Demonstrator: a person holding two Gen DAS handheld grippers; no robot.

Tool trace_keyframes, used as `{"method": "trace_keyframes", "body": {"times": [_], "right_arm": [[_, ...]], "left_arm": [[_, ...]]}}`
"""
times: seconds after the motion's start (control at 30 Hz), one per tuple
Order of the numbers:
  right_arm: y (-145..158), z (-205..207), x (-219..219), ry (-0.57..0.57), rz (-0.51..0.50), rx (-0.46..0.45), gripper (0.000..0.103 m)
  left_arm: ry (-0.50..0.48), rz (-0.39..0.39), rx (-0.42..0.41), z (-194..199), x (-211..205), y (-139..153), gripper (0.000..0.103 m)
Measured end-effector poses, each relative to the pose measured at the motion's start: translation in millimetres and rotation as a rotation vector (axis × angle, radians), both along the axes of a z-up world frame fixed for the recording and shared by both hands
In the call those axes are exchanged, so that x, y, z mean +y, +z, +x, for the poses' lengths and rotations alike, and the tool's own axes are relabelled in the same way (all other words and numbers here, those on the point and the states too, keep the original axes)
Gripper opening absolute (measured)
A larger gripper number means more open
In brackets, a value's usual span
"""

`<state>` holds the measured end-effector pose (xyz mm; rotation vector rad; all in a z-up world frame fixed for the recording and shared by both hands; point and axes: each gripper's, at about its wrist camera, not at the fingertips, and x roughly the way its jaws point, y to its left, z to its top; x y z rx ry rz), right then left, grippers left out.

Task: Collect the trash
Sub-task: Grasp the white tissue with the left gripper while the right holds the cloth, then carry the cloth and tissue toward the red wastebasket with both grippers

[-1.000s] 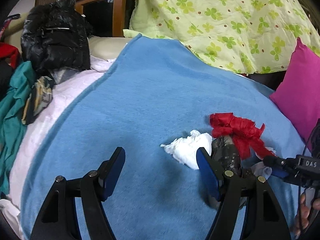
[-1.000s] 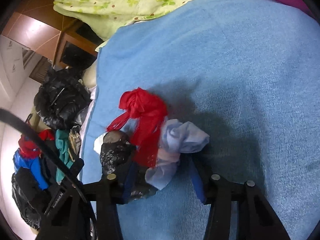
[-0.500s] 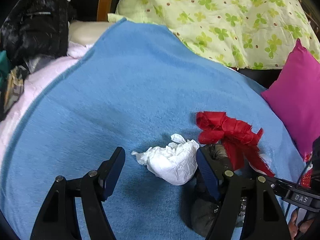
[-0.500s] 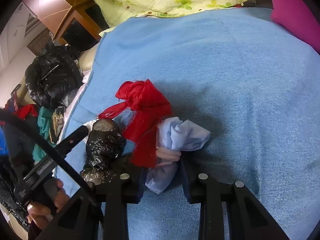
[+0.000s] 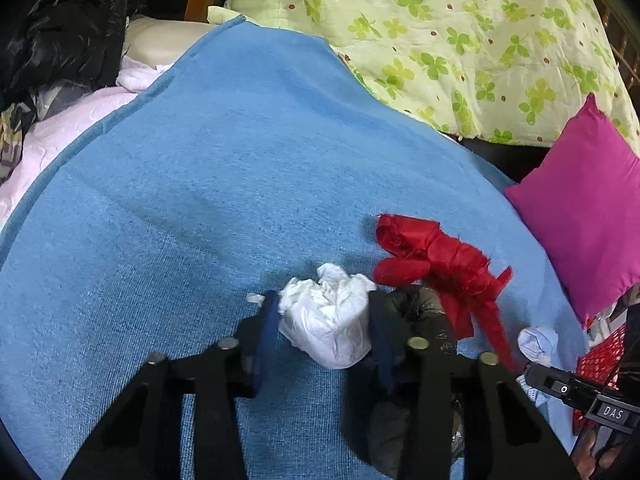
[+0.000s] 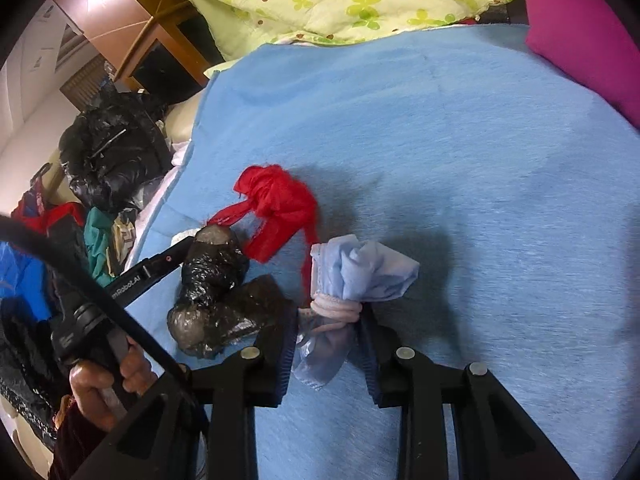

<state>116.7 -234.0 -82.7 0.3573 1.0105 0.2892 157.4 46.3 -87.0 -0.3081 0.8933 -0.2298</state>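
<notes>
Now both grippers bite. The left gripper point(image 5: 322, 320) has just been closing: a second ago its jaws stood wide with the white wad off toward the right finger, and now they pinch that wad point(image 5: 330, 322) from both sides, dead centre. The right gripper point(image 6: 326, 350) stood partly open around the blue bundle a second ago; now it is clamped tight on the bundle's point(image 6: 352, 276) tied neck, just under the pink band point(image 6: 336, 306).

The wad is crumpled, papery, bulging above the pads, on the blue blanket point(image 5: 224, 184). In the right view the bundle is pale blue cloth, puffed above the band with a loose tail below. At 11 o'clock from it sits the knotted red bag point(image 6: 280, 208), one red strand trailing down to the bundle; at 9 o'clock lies the shiny black bag point(image 6: 216, 292). In the left view the red bag lies at 2 o'clock from the wad.
</notes>
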Motion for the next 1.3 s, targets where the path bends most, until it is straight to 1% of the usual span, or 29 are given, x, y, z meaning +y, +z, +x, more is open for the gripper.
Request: {"method": "trace_keyframes", "body": {"times": [0.07, 0.13, 0.23, 0.37, 0.47, 0.57, 0.67, 0.83, 0.9, 1.03, 1.13, 1.2, 1.3], "right_arm": [[3.0, -3.8, -7.7, -0.004, 0.004, -0.008, 0.031], [6.0, -7.4, -12.5, -0.009, 0.008, -0.018, 0.031], [10.8, -13.4, -20.8, -0.013, 0.011, -0.033, 0.031], [18.5, -24.0, -29.8, -0.020, 0.015, -0.057, 0.031], [24.4, -30.9, -39.7, -0.031, 0.017, -0.078, 0.031], [33.8, -37.3, -47.9, -0.046, 0.021, -0.108, 0.031], [46.5, -45.7, -54.3, -0.052, 0.009, -0.157, 0.031], [62.5, -58.5, -59.0, -0.033, -0.003, -0.226, 0.031], [67.0, -65.3, -60.6, -0.024, -0.018, -0.256, 0.031], [73.2, -79.3, -65.6, -0.013, -0.010, -0.273, 0.031], [80.3, -94.9, -69.7, -0.004, -0.017, -0.315, 0.031], [84.4, -108.4, -74.8, -0.006, -0.007, -0.344, 0.031], [88.6, -131.0, -83.6, -0.018, 0.006, -0.374, 0.031]], "left_arm": [[0.018, -0.014, -0.006, -1.5, 5.4, 0.5, 0.037], [0.031, -0.009, -0.019, -3.3, 8.2, 2.7, 0.036], [0.040, -0.010, -0.055, -10.6, 12.6, 10.1, 0.035], [0.063, 0.018, -0.109, -24.9, 18.1, 23.9, 0.035], [0.093, 0.058, -0.163, -41.4, 20.9, 37.2, 0.035], [0.100, 0.095, -0.216, -56.1, 19.2, 48.4, 0.035], [0.103, 0.141, -0.271, -73.8, 11.6, 59.5, 0.035], [0.100, 0.236, -0.328, -100.4, -8.0, 69.9, 0.035], [0.102, 0.230, -0.333, -114.1, -14.9, 73.9, 0.035], [0.120, 0.282, -0.340, -144.7, -37.1, 82.2, 0.035], [0.112, 0.289, -0.330, -159.3, -52.7, 90.0, 0.035], [0.092, 0.296, -0.346, -170.4, -65.9, 100.0, 0.035], [0.055, 0.326, -0.390, -185.5, -86.7, 114.2, 0.035]]}}
